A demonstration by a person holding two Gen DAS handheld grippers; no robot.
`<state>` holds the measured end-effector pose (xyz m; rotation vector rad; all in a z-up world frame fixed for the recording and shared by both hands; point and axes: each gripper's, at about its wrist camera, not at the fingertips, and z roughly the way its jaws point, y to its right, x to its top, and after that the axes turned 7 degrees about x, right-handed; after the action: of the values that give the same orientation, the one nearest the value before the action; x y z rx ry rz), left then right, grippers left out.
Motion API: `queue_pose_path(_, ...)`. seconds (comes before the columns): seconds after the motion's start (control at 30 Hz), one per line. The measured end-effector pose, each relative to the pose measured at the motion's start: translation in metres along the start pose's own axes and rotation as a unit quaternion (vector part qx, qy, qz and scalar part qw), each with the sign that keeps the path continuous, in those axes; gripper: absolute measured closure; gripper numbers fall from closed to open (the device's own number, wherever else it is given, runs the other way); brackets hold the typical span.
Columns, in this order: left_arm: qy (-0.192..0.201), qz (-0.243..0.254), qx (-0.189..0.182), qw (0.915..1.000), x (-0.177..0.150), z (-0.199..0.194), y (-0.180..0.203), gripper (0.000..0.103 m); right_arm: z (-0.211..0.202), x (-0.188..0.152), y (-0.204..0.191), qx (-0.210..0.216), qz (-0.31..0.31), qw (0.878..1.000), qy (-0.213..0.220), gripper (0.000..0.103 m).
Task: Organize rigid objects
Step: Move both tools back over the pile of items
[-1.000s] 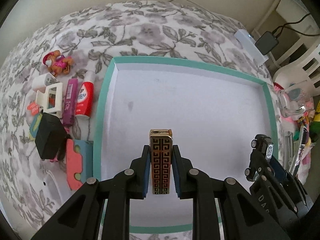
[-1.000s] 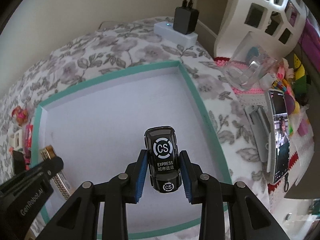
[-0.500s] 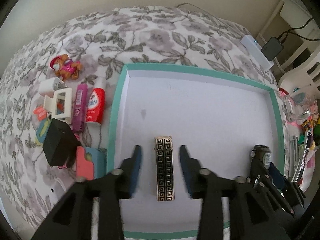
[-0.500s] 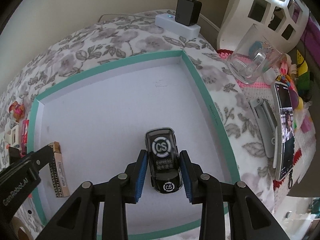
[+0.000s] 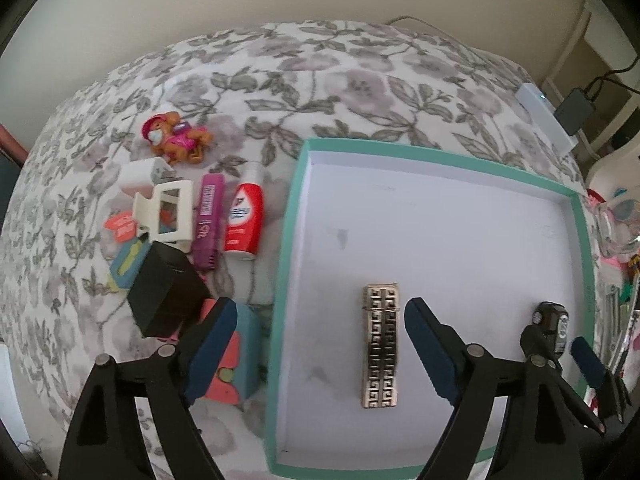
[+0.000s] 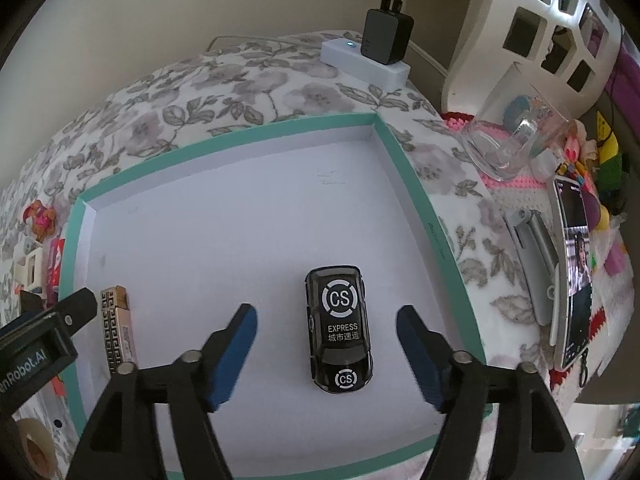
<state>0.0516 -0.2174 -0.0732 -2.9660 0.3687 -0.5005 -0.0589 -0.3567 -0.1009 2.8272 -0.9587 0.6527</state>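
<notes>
On the floral bedspread, the teal-rimmed tray holds lighter and toy car; both grippers' fingers released.

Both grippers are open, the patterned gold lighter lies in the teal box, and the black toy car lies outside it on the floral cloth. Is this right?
Not quite: the right wrist view shows the black toy car inside the teal box, on its white floor. The rest holds: both grippers are open and the lighter lies in the box.

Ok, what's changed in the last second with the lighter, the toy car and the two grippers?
Both let go. The left gripper opened and the patterned lighter now lies flat in the teal-rimmed tray. The right gripper opened too, leaving the black toy car on the tray floor between its fingers. The items on the floral cloth left of the tray stayed put.
</notes>
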Motion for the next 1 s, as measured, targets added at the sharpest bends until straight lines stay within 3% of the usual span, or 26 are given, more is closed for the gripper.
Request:
queue_pose_path(0.17,-0.005,-0.013,0.008,0.9999,0.002,0.002,-0.010,0.008,0.000,0.000,0.000,0.003,0.000,1.000,0.004,0.018)
queue_pose_path(0.4,0.006,-0.029,0.006,0.9995,0.006,-0.002,-0.027,0.008,0.000,0.000,0.001,0.006,0.006,1.000,0.008,0.013)
queue_pose_path(0.53,0.016,-0.040,-0.007,0.9990,0.009,-0.007,-0.041,0.007,0.000,0.000,0.000,0.006,0.007,1.000,0.010,0.000)
queue_pose_path(0.63,0.018,-0.059,-0.019,0.9979,0.013,-0.011,-0.058,0.000,-0.004,0.001,-0.002,0.004,0.008,1.000,0.017,0.000)
queue_pose_path(0.77,0.038,-0.095,-0.029,0.9943,0.019,-0.021,-0.094,0.000,-0.019,0.006,-0.008,0.013,0.011,0.999,0.039,0.000)
queue_pose_path(1.0,0.066,-0.141,0.012,0.9877,0.021,-0.034,-0.164,0.000,-0.053,0.019,-0.044,0.055,-0.004,0.995,0.087,0.000)
